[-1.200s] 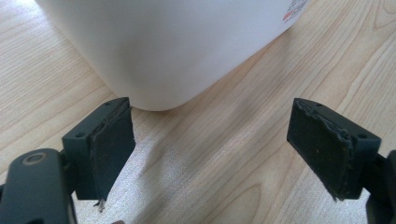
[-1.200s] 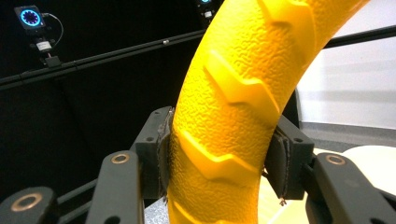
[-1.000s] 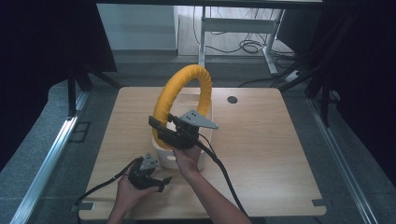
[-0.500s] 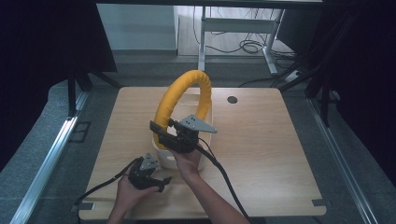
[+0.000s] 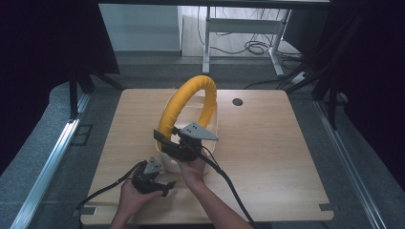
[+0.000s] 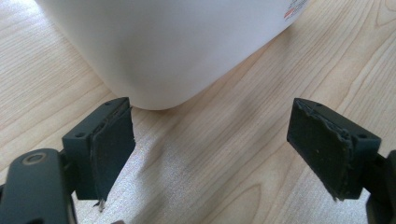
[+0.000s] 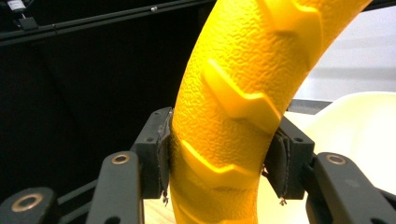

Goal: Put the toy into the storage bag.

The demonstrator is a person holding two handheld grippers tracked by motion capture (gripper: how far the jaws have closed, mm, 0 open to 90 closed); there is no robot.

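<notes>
A thick yellow ring (image 5: pixel 191 98) with moulded ridges stands upright in a white tub (image 5: pixel 214 125) at the table's middle. My right gripper (image 5: pixel 168 141) is shut on the ring's near left part; in the right gripper view both pads press the yellow ring (image 7: pixel 233 126), with the tub's cream wall (image 7: pixel 359 126) behind. My left gripper (image 5: pixel 165 185) rests low on the table in front of the tub, open. In the left gripper view its jaws stand wide apart with bare wood between them, and the white tub's (image 6: pixel 173 46) rounded corner lies just ahead.
The wooden table (image 5: pixel 277 143) has a dark round hole (image 5: pixel 237 101) at the far right of centre. Black cables (image 5: pixel 229 183) trail from both grippers toward the near edge. Metal rails (image 5: pixel 45 167) and dark curtains flank the table; a desk frame stands beyond.
The right gripper and the ring's held part have sunk slightly lower and nearer the tub. The left gripper has stayed in place.
</notes>
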